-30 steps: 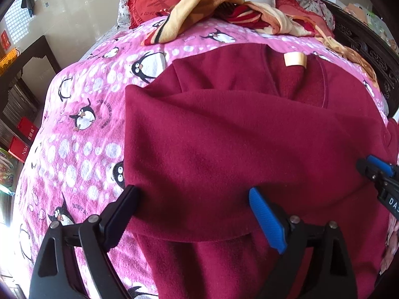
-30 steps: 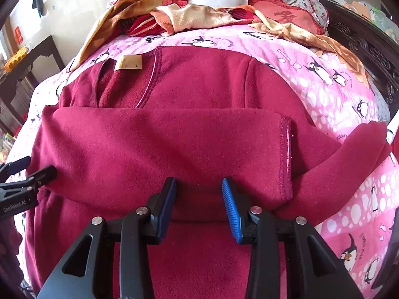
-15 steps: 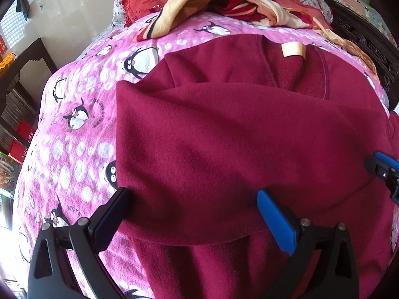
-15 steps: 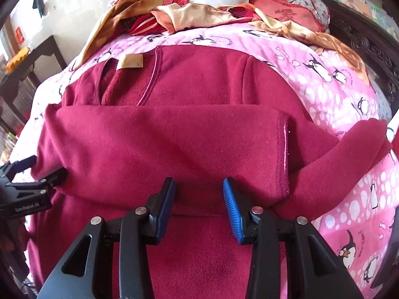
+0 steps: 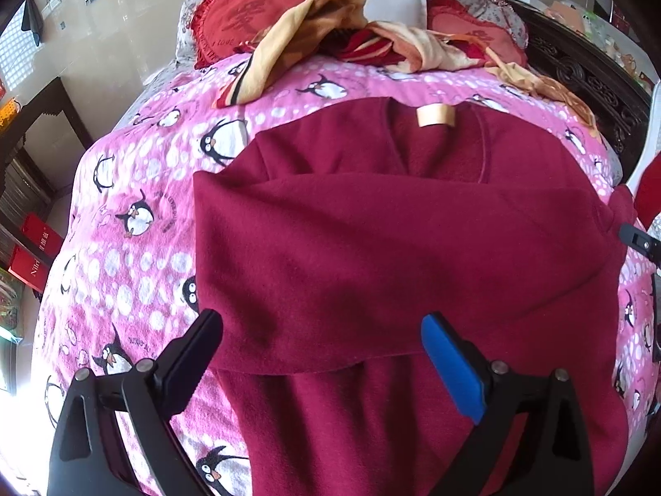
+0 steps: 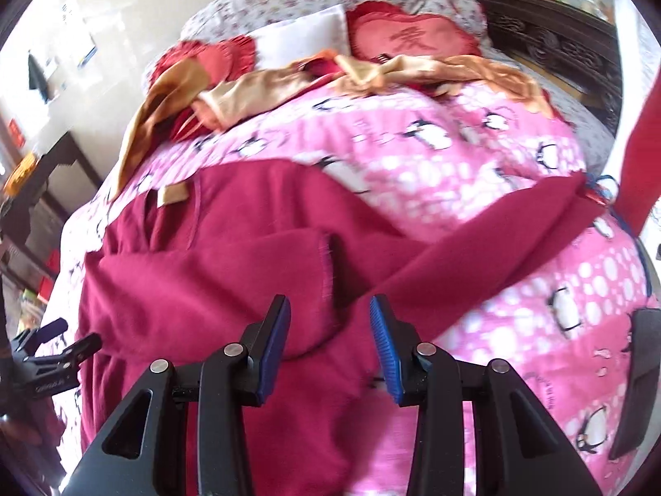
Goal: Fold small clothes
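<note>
A dark red fleece top (image 5: 392,248) lies flat on the pink penguin blanket (image 5: 124,215), with a tan neck label (image 5: 436,115) at the far end. Its left sleeve is folded across the chest; the cuff (image 6: 324,260) shows in the right wrist view. The right sleeve (image 6: 495,239) stretches out to the right over the blanket. My left gripper (image 5: 322,343) is open and empty, just above the near edge of the folded sleeve. My right gripper (image 6: 328,326) is open and empty, above the top (image 6: 206,289) near the cuff.
A heap of orange, cream and red clothes (image 5: 330,29) and red heart cushions (image 5: 231,20) lie at the head of the bed. A dark carved bed frame (image 5: 578,70) runs along the right. Dark furniture (image 5: 37,115) and red boxes stand at the left.
My right gripper has swung to the right, towards the outstretched right sleeve, with its view tilted. My left gripper has drawn back a little. Both stay open.
</note>
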The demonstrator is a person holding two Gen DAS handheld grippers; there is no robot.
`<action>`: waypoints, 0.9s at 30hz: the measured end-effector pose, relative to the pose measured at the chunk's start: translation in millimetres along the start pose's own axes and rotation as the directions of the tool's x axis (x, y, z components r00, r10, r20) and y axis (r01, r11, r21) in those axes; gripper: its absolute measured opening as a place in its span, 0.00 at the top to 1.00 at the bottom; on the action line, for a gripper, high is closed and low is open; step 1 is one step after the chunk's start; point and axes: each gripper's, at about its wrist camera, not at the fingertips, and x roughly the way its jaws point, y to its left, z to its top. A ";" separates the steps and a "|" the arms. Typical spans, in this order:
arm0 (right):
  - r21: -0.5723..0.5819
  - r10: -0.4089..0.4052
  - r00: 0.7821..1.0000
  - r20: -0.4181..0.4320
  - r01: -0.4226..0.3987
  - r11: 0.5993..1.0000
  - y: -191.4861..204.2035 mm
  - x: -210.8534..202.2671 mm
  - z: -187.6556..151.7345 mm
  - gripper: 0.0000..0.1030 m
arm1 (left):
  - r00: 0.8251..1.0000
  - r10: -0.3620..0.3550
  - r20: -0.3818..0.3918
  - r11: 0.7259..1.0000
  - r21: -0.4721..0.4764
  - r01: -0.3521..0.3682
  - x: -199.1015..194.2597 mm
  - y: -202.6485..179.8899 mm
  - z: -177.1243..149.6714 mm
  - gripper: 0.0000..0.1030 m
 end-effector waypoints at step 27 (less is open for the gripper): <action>0.423 -0.148 0.988 -0.045 0.153 0.893 -227.0 59.8 106.2 0.77 | 0.997 0.009 -0.073 1.000 0.017 -0.007 28.7 -7.5 1.7 0.03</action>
